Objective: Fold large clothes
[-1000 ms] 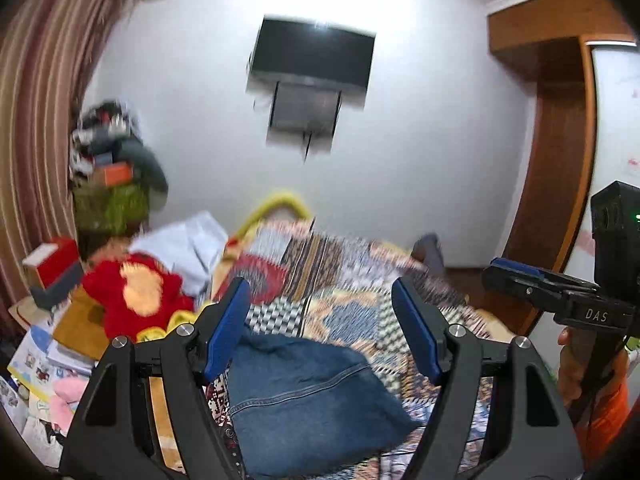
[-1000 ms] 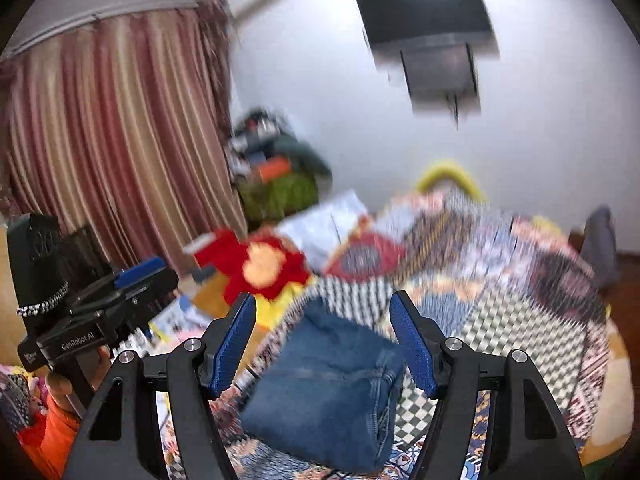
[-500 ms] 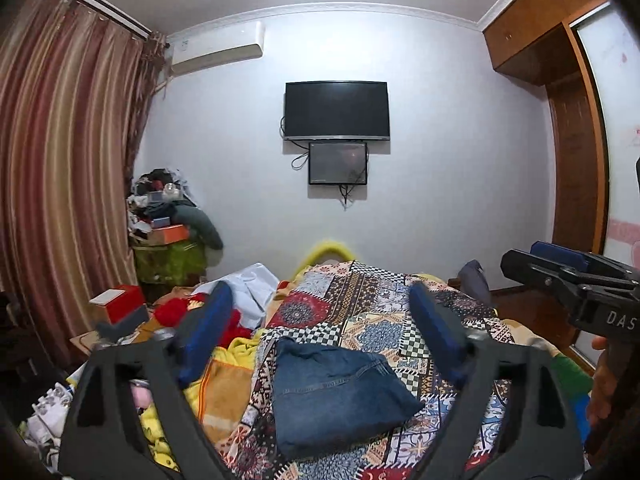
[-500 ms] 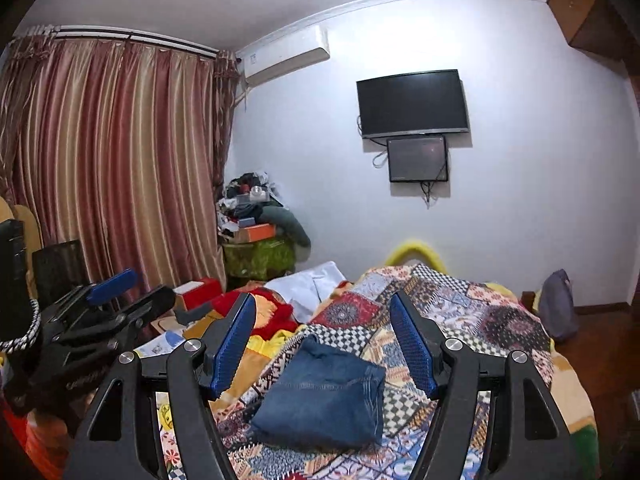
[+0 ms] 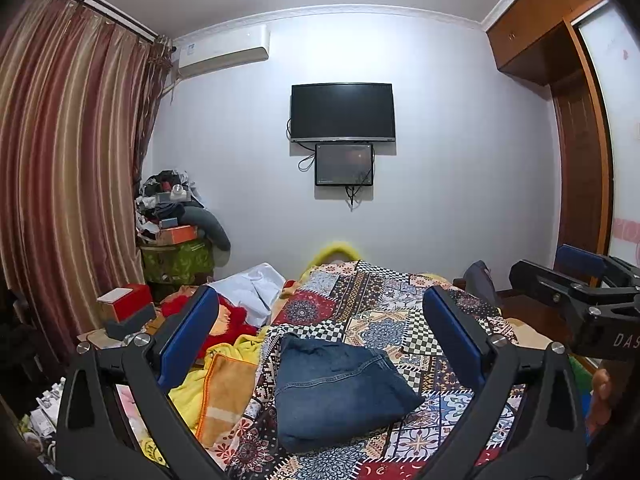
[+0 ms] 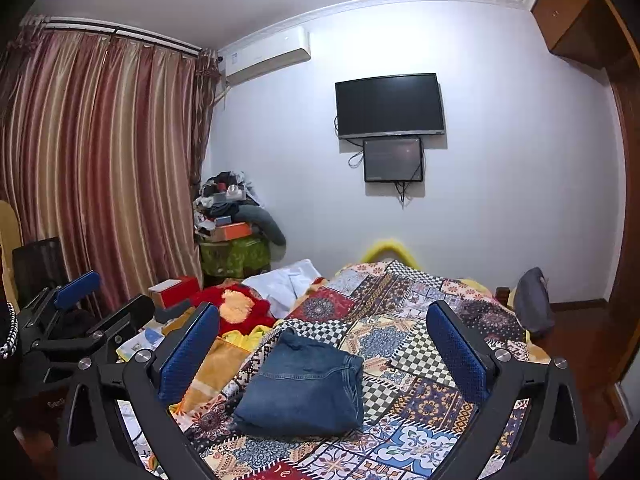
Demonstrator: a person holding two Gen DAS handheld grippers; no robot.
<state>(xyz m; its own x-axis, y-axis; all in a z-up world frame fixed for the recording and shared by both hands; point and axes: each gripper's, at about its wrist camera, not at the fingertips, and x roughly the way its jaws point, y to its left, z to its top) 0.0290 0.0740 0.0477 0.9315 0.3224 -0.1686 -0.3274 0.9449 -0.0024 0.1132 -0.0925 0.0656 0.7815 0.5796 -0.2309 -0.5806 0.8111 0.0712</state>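
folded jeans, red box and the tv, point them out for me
folded jeans [image 6: 304, 396]: right wrist view, middle of the top denim layer
red box [image 5: 127, 301]: left wrist view, its red front face under the white lid
tv [image 6: 390, 105]: right wrist view, centre of the dark screen

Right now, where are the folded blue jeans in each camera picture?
Left wrist view: folded jeans lie low in the middle, on the patchwork bedspread.
Right wrist view: folded jeans lie low, slightly left of middle.
Shared landmark: the black wall TV, high behind the bed.
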